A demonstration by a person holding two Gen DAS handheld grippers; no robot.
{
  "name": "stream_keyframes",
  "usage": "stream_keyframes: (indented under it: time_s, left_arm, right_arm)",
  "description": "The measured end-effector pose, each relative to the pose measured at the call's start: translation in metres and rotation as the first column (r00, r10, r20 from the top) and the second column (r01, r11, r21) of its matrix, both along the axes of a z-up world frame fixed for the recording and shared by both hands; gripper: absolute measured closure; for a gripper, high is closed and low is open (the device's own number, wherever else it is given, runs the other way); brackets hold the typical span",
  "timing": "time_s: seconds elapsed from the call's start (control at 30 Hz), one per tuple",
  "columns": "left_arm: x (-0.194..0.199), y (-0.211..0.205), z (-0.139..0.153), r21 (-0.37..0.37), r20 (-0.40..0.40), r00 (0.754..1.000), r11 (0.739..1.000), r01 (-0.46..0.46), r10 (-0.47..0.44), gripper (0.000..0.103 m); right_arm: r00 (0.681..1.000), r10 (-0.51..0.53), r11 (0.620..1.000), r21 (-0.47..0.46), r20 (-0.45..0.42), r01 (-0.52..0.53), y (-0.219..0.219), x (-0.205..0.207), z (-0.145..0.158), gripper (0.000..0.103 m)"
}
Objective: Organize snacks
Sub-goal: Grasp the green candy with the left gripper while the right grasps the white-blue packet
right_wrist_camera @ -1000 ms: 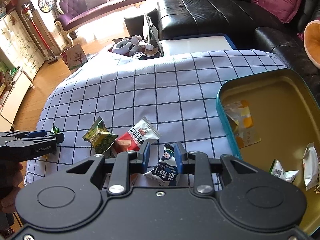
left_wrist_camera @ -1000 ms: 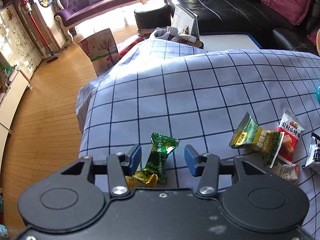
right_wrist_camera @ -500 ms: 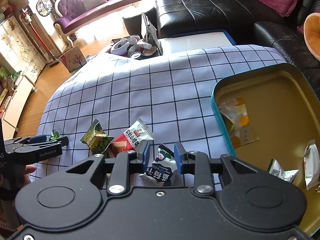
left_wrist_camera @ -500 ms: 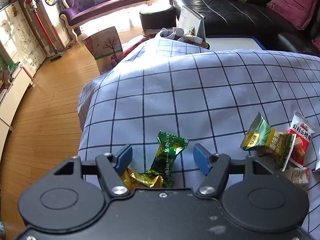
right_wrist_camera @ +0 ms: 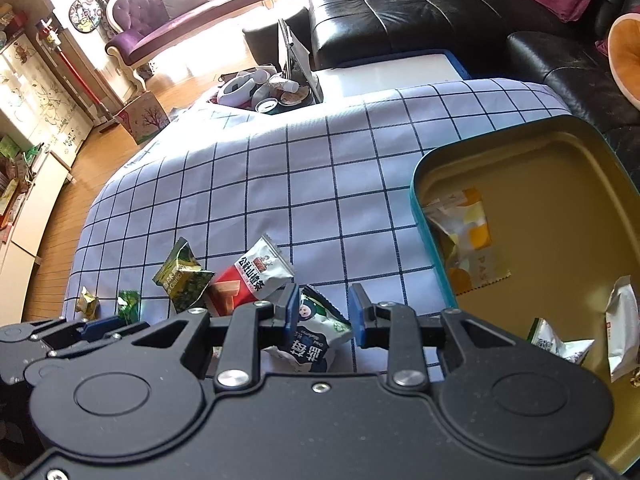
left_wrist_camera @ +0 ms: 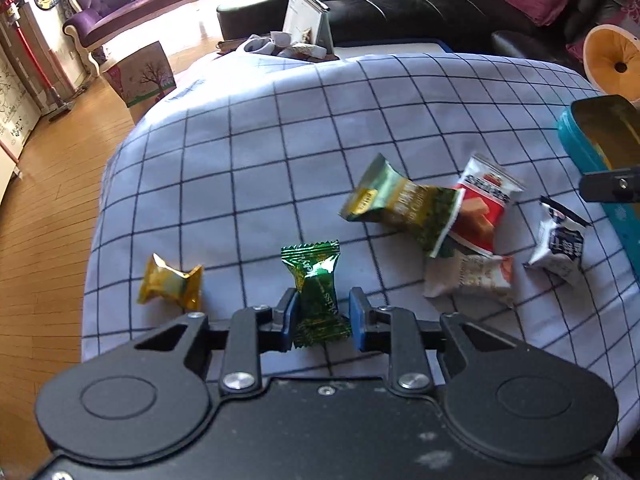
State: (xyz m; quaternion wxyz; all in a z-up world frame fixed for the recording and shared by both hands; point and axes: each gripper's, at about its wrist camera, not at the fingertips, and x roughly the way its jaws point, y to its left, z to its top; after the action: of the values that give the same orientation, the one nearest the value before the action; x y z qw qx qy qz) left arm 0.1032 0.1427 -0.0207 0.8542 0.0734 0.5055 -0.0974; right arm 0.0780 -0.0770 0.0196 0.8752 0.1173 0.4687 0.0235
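Observation:
My left gripper point(left_wrist_camera: 322, 308) is closing, and its blue pads press on a green twist-wrapped candy point(left_wrist_camera: 316, 280), held upright above the checked cloth point(left_wrist_camera: 260, 160). A gold candy point(left_wrist_camera: 170, 286) lies on the cloth to its left. My right gripper point(right_wrist_camera: 322, 306) is shut on a navy-and-white packet point(right_wrist_camera: 312, 344), which stands upright in the left wrist view point(left_wrist_camera: 558, 240). A green-gold packet point(right_wrist_camera: 182, 276) and a red-and-white packet point(right_wrist_camera: 252, 280) lie just beyond it. The teal tin point(right_wrist_camera: 416, 200) sits at the right with several packets inside.
A pale packet point(left_wrist_camera: 468, 280) lies under the red one. The cloth's left edge drops to a wooden floor point(left_wrist_camera: 48, 200). A black sofa point(right_wrist_camera: 420, 12) and a cluttered low table point(right_wrist_camera: 264, 92) stand behind. An orange cushion point(left_wrist_camera: 612, 60) is at the far right.
The left gripper's jaws widened, then closed on the green candy and carried it to the right, leaving the gold candy behind. The right gripper kept its packet and barely moved.

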Motion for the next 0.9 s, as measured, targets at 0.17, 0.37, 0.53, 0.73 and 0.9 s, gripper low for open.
stream_keyframes:
  time_s: [0.17,0.37,0.53,0.73,0.9]
  left_arm:
    - [-0.002,-0.012,-0.004,0.027,-0.006,0.999,0.999,-0.035,0.035,0.072]
    - [0.005,-0.007,-0.007,0.044,-0.003,0.994,0.993,-0.112,0.113,0.045]
    - [0.007,-0.001,-0.009,0.014,-0.011,0.991,0.991,-0.137,0.137,0.041]
    - [0.002,-0.008,-0.011,0.045,0.014,0.991,0.99,-0.137,0.137,0.041]
    - [0.002,-0.009,-0.008,0.047,0.003,0.992,0.991,-0.125,0.125,0.042]
  right_arm:
    - [1.0,0.009,1.0,-0.008,0.027,-0.009,0.001,-0.004,0.004,0.065]
    - [0.999,-0.01,1.0,-0.017,0.043,0.011,0.002,-0.006,0.005,0.065]
    - [0.994,-0.098,0.995,-0.021,0.057,0.099,-0.006,-0.01,0.005,0.064]
    - [0.999,-0.022,0.997,0.077,0.026,0.02,-0.018,-0.004,0.002,0.064]
    - [1.0,0.016,0.994,0.107,-0.006,-0.015,-0.022,0.004,-0.01,0.064]
